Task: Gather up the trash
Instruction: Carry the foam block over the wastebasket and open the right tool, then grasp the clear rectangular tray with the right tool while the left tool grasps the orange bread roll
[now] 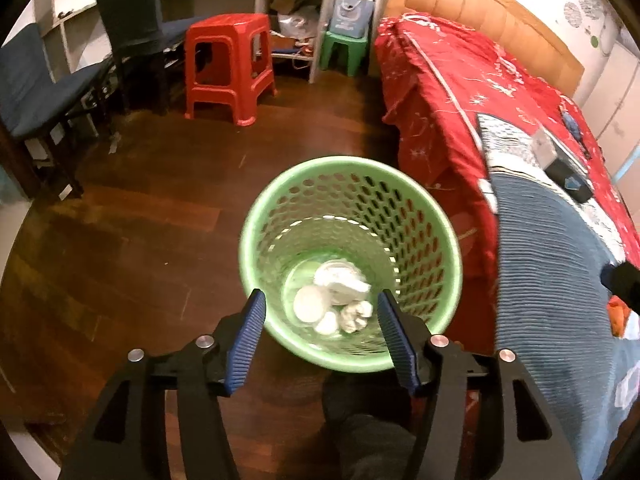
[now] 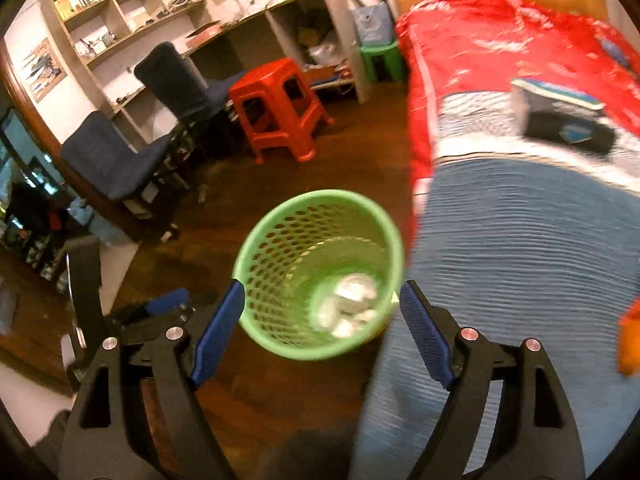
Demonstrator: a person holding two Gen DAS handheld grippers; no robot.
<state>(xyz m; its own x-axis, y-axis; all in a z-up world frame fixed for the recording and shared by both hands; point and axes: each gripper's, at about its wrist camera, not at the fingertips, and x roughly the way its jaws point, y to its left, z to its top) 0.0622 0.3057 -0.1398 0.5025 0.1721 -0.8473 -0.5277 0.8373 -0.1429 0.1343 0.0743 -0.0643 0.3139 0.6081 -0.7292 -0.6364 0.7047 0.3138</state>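
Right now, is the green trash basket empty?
No, the green trash basket holds white crumpled trash at its bottom.

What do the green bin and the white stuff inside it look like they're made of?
Green bin: looks like moulded plastic, smooth with a slight sheen, its wall perforated with rows of holes. White trash: seemingly crumpled paper or tissue, matte and creased, plus a rounder smooth piece, possibly a lid; unclear.

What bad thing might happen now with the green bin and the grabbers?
Both grippers are open and empty: the left gripper and right gripper hang over the green bin. Swinging low, one might clip the rim and tip it, spilling the white trash onto the floor. The bin also stands close to the bed, so hanging bedding could snag a finger.
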